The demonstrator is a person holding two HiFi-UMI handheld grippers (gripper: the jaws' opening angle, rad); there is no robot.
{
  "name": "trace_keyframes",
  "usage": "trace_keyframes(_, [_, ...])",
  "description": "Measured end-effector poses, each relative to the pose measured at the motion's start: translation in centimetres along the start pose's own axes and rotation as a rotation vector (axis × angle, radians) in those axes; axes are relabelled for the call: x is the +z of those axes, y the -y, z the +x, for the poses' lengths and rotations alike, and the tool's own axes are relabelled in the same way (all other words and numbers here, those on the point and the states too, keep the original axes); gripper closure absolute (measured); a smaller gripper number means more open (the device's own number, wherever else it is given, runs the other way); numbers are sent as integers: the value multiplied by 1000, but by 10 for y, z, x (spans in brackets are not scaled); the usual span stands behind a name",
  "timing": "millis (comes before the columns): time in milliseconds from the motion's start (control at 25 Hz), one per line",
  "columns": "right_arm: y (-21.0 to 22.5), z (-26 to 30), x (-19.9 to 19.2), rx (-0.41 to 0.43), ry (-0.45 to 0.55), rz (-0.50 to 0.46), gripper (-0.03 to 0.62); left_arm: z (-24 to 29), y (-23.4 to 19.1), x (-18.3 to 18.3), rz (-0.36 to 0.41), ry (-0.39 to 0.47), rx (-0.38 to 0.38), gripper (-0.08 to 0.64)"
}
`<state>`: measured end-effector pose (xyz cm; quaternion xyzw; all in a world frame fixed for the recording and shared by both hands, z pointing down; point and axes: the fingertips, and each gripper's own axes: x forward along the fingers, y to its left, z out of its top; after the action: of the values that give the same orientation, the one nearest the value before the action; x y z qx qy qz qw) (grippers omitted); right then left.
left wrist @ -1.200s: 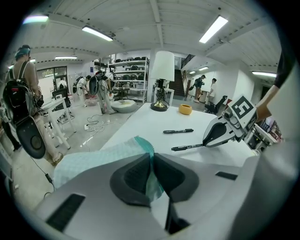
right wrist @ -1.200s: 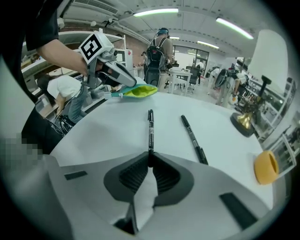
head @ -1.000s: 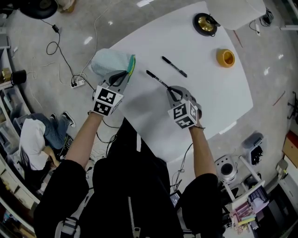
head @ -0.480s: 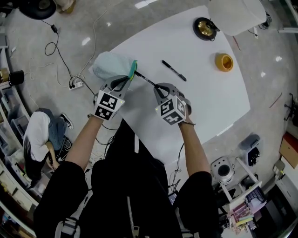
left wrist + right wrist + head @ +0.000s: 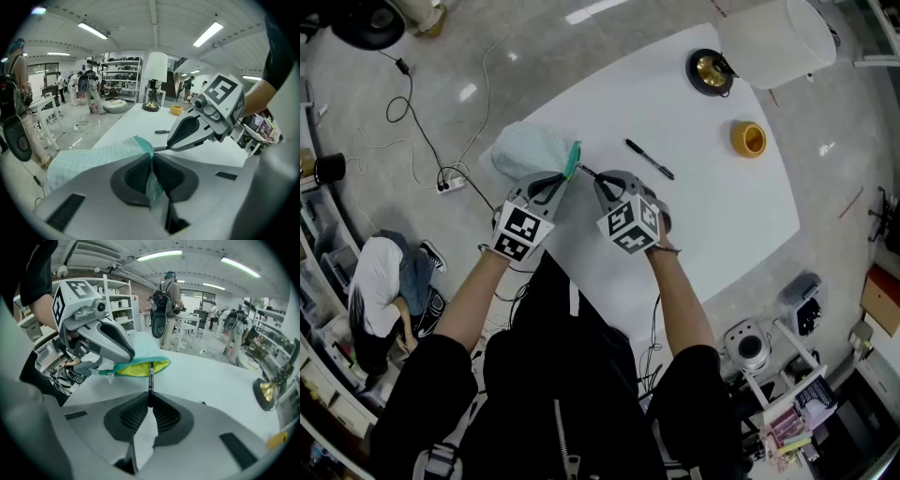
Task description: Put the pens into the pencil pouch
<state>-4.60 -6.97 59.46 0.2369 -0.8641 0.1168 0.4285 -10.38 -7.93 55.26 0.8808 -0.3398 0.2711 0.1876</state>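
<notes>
A pale mint pencil pouch [image 5: 532,150] with a teal zip edge lies at the white table's [image 5: 703,197] left corner. My left gripper [image 5: 555,184] is shut on the pouch's [image 5: 89,159] zip edge and holds its mouth open. The right gripper view shows the yellow lining [image 5: 138,367] inside that mouth. My right gripper [image 5: 603,183] is shut on a black pen [image 5: 150,377], whose tip reaches the pouch opening. The pen's [image 5: 588,172] far end shows between the two grippers. A second black pen [image 5: 650,158] lies loose on the table to the right.
A yellow tape roll [image 5: 748,140] and a brass lamp base [image 5: 710,71] under a white shade [image 5: 776,42] stand at the table's far right. Cables and a power strip [image 5: 450,181] lie on the floor to the left. A person [image 5: 382,286] crouches at the lower left.
My right gripper has carried the pen leftward across the table up to the pouch mouth. The left gripper has stayed on the pouch edge.
</notes>
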Motion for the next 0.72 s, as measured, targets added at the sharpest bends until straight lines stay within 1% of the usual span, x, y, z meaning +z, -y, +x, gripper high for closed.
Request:
trace_keyframes(240, [0,14,17,24,27,6,551,5,4,3,-10,5,-55,517])
trace_keyframes(480, [1,21,40,28,87,2,551,4,7,10,-29,20,-109,518])
trace_keyframes(720, [0,23,52,26,138,-19,549,0,9,16,-91,52,-143,518])
